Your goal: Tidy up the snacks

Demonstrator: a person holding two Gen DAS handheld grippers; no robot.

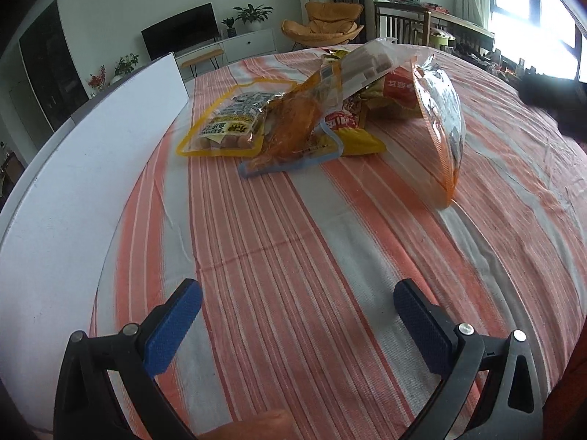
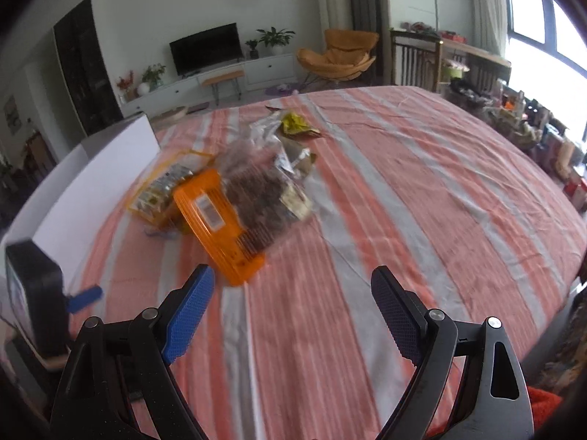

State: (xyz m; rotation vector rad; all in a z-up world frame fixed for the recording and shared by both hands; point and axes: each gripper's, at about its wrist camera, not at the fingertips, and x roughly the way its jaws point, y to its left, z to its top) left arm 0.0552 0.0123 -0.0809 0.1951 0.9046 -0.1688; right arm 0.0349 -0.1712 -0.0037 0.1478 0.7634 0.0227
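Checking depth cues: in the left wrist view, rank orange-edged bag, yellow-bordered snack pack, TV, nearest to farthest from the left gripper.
From the left gripper:
1. Orange-edged bag, ahead to the right, standing on edge.
2. Yellow-bordered snack pack, farther, left of the pile.
3. TV, against the far wall.

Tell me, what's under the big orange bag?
The orange bag leans on the snack pile, tilted. Under it peek a red packet and a yellow packet. Anything deeper is covered.
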